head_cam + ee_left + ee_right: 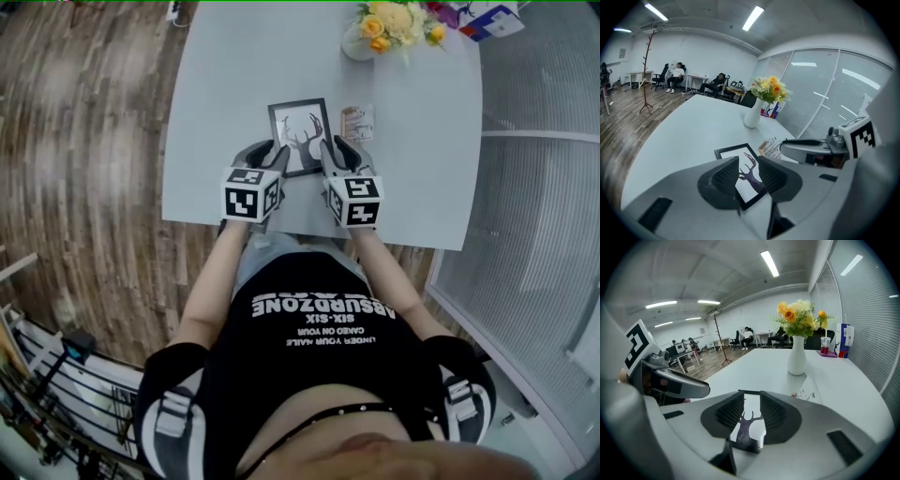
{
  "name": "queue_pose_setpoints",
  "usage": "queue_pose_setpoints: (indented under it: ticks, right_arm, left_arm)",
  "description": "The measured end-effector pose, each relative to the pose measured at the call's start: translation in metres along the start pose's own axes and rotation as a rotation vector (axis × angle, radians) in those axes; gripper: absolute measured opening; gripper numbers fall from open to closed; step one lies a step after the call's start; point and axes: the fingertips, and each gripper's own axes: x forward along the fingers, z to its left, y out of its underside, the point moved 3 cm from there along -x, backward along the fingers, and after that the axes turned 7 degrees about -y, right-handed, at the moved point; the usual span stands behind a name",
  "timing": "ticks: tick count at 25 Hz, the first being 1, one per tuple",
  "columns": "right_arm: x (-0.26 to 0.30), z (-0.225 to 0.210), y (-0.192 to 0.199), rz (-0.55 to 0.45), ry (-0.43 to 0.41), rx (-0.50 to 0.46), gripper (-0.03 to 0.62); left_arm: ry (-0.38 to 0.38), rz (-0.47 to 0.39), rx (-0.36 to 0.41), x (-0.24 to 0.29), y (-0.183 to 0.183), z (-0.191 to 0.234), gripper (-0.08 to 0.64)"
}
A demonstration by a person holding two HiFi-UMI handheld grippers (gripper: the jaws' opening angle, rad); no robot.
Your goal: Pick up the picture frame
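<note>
Left gripper (749, 174): jaws released, a gap between the ribbed pads, nothing pinched. The picture frame (300, 131) shows through the gap, lying flat on the table. Right gripper (751, 412): jaws also apart and not clamped; the deer print of the frame shows between the pads, no contact seen.

In the head view both grippers sit at the frame's lower edge, left one at its lower-left corner, right one at its right side. Frame is black-edged with a white mat and an antlered deer silhouette, middle of the picture, slightly above centre.

Just right of the frame is a small patterned card (358, 122). The table (225, 112) is pale grey and matte with a rounded outline, mostly bare. At top centre is a white vase (356, 45) with yellow and orange flowers (394, 19). At the top right corner is a red-and-blue carton (492, 21).

Room: wood-plank floor (84, 141) at left, ribbed frosted glass partition (534, 187) at right. The left gripper view shows an open office with a bare coat stand (647, 70) at upper left, seated people (675, 75) by desks far back and strip ceiling lights (753, 18).
</note>
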Motion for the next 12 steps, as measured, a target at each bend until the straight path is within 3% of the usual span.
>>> queue_pose_setpoints:
  ticks: [12]
  right_arm:
    - [0.056, -0.032, 0.040, 0.187, 0.050, 0.041, 0.121]
  left_arm:
    - [-0.028, 0.147, -0.004, 0.055, 0.022, 0.024, 0.135]
